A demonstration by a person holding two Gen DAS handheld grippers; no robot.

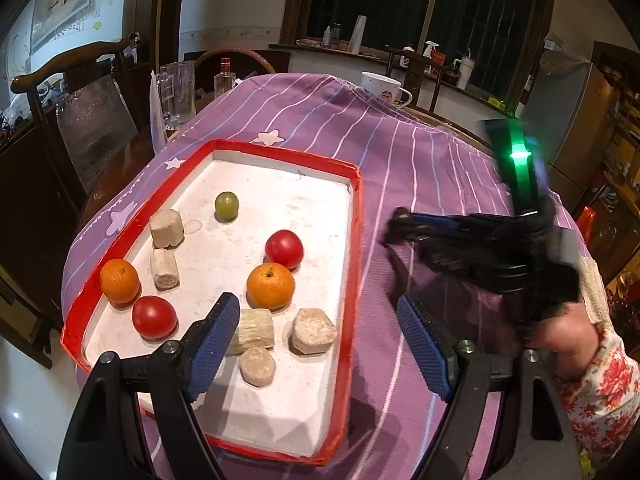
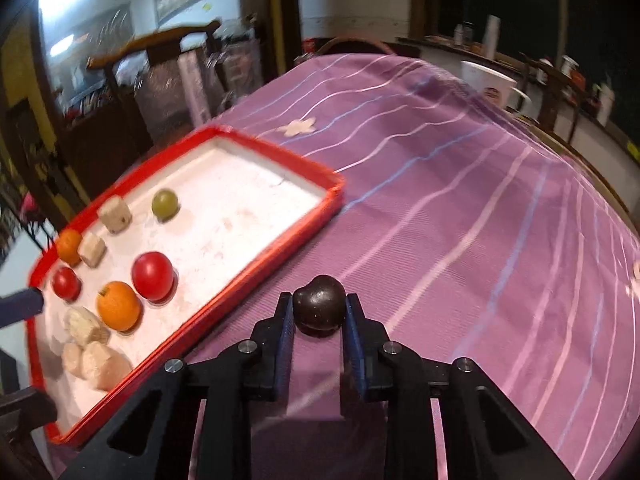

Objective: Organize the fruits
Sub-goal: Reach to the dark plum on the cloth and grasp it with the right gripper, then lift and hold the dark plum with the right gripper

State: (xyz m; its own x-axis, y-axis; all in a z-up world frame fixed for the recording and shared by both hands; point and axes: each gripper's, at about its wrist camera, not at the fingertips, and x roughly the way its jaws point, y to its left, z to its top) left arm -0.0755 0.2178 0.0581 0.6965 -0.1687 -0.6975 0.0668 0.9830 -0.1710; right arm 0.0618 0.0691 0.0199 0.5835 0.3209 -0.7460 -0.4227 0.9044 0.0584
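Right wrist view: the right claw (image 2: 320,312) clamps a dark plum (image 2: 319,306) on the purple striped desk cloth (image 2: 460,220), beside the red-rimmed tray (image 2: 256,276); left claw (image 1: 320,344) gapes apart over it.

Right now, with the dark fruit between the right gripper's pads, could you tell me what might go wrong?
The dark round fruit sits at the very tips of the right gripper, so it might slip out.

The red-rimmed tray is crowded near this end; setting it down there could knock an orange or tomato.
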